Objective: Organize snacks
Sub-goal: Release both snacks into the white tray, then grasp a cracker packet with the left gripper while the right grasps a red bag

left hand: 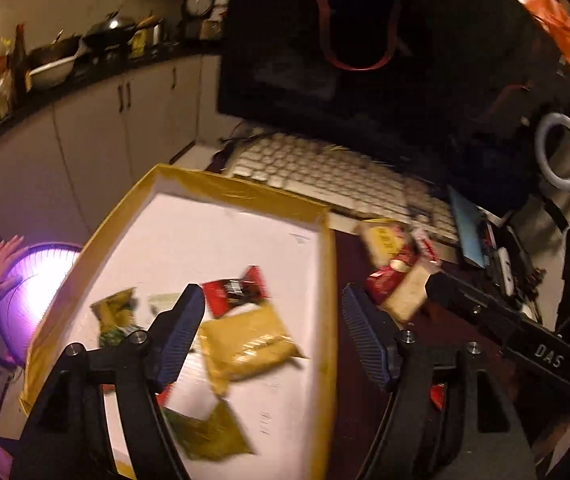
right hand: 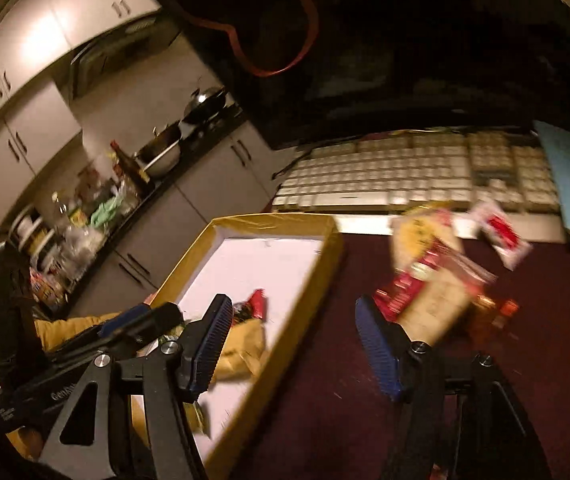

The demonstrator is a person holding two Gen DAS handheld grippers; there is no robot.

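- We see the shallow box point(left hand: 327, 304) with its yellow rim and white floor lying on the dark red tabletop point(right hand: 325, 380), just in front of the white keyboard point(left hand: 325, 172); we take it as the place the snacks are meant to go.
- We count several packets already inside it: a large yellow packet point(left hand: 249, 344), a red-and-black packet point(left hand: 237, 290) touching its far edge, and green packets point(left hand: 115, 312) to the left and nearer the camera.
- We see a loose pile of snacks point(right hand: 429, 280) left outside on the tabletop, between the box and the keyboard, with a small red-and-white packet point(right hand: 501, 236) beside it.
- We judge the job roughly half done.
- Our left gripper point(left hand: 273, 328) hangs over the box with jaws wide and empty; our right gripper point(right hand: 295, 344) is likewise spread wide, holding nothing, near the pile.
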